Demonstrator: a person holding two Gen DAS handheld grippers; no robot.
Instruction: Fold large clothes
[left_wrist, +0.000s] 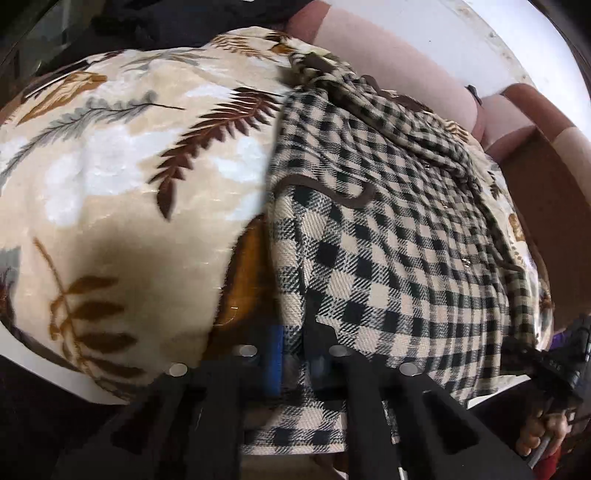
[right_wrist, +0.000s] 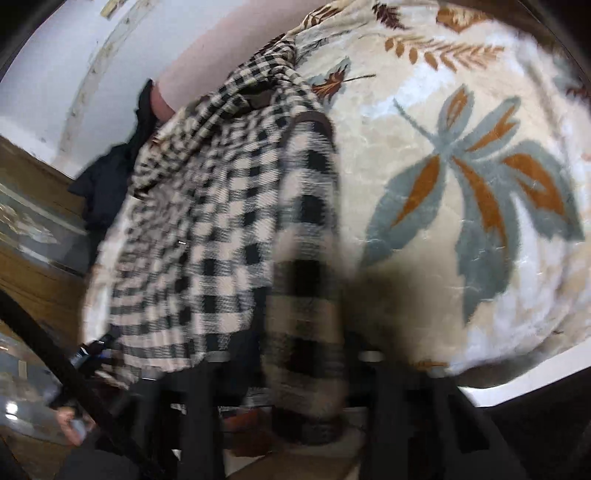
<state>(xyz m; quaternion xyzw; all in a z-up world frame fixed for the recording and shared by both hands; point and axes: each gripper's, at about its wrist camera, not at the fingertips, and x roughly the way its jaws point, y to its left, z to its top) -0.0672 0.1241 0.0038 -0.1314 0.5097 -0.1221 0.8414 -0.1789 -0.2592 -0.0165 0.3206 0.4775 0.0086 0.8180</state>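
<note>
A black-and-cream checked garment with brown trim lies spread on a cream blanket printed with leaves. My left gripper is shut on the garment's near edge, with checked cloth pinched between its fingers. In the right wrist view the same garment runs away from me over the blanket. My right gripper is shut on a thick bunched fold of the garment. Each gripper shows at the edge of the other's view, held by a hand.
A dark garment lies at the far side of the bed, against a pink padded headboard. Wooden furniture stands beside the bed. The bed's white edge runs below the blanket.
</note>
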